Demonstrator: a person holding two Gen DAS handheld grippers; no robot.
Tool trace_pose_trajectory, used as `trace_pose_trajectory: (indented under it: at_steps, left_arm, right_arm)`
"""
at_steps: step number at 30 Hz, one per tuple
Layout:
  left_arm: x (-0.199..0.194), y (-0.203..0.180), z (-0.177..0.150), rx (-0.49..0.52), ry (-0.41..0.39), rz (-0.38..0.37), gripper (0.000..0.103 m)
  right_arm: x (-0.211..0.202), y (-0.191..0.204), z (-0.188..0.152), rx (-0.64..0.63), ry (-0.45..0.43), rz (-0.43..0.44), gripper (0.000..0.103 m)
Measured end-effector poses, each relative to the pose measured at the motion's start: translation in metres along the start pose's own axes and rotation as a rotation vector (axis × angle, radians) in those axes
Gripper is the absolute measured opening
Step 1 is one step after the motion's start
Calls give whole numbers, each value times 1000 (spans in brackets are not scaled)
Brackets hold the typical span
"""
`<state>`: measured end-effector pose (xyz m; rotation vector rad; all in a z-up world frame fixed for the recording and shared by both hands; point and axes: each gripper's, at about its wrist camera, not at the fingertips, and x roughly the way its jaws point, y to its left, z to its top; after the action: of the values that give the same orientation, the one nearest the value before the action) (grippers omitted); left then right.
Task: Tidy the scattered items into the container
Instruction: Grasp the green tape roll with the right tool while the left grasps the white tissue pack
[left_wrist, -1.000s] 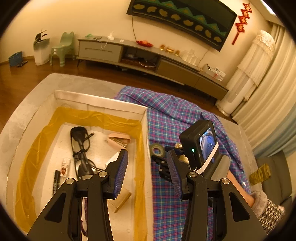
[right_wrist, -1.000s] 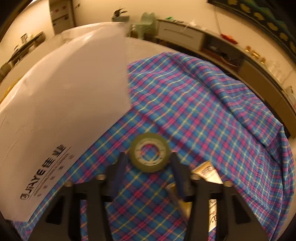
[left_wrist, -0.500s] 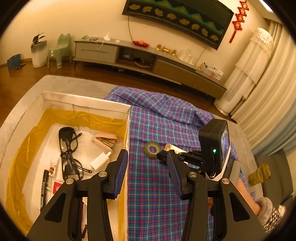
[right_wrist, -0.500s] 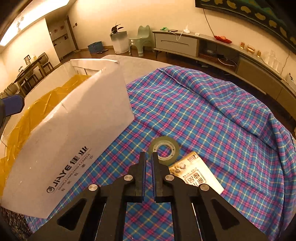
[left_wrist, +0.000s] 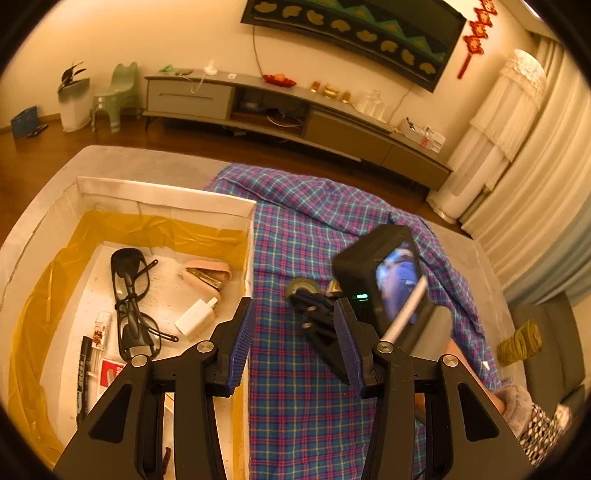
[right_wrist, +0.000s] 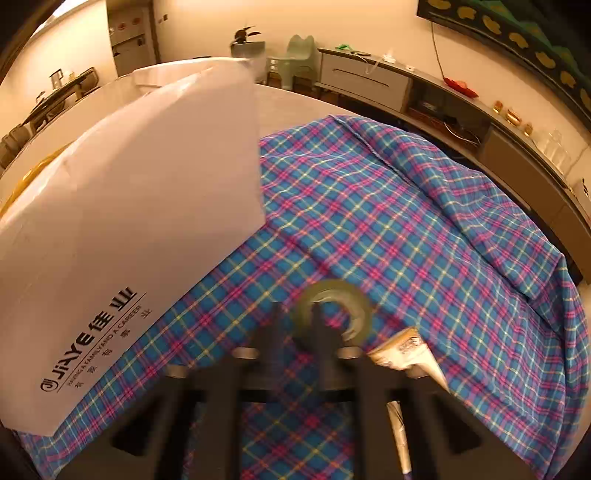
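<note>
While the left gripper (left_wrist: 293, 310) holds its spot over the box's (left_wrist: 166, 195) near right wall, fingers apart and empty, the right gripper (right_wrist: 295, 321) is where the change is. A second ago its fingers straddled the tape (right_wrist: 334, 312). Now they're fully closed with nothing between them. The roll lies flat on the plaid cloth (right_wrist: 406, 221), right of the box, just beside the paper packet (right_wrist: 406, 347).

The right view is motion-blurred. The closed tips overlap the roll's left rim and hole. I can't tell if they touch it or sit above it.

My read is the grasp missed, or the closed tips are meant to hook the hole. Either way the tape isn't secured, so this item isn't done. Glasses (left_wrist: 129, 295) and other small bits are already in the box. Tape and packet are still outside.

Likely next is reopen and re-straddle the roll, or thread the hole, then carry left over the wall.
</note>
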<state>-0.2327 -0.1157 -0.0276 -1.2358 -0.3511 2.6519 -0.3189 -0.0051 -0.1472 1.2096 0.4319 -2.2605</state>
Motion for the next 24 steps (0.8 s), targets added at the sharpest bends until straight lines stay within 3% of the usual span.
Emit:
trace_pose_trajectory:
  at_steps: [7, 11, 15, 17, 19, 20, 21, 24]
  left_arm:
    - [3, -19, -4, 25, 12, -18, 47]
    - [21, -34, -9, 29, 67, -55, 47]
    - [27, -22, -9, -54, 62, 10, 47]
    - [21, -19, -6, -77, 35, 8, 47]
    - [17, -19, -4, -78, 20, -2, 47]
    - [18, -21, -4, -70, 19, -8, 47]
    - [19, -22, -4, -62, 24, -10, 48]
    - [27, -22, -4, -54, 55, -23, 48]
  right_arm:
    - [-65, -37, 0, 154, -120, 93, 2]
    - [-103, -64, -11, 249, -172, 134, 2]
    - [-95, -71, -27, 251, -146, 99, 4]
    - [-81, -61, -28, 202, -112, 83, 13]
    - [-65, -46, -24, 139, -77, 91, 49]
    - [-57, -37, -20, 99, -66, 81, 56]
    - [-50, -29, -15, 52, -60, 60, 61]
    - [-19, -15, 1, -43, -11, 0, 61]
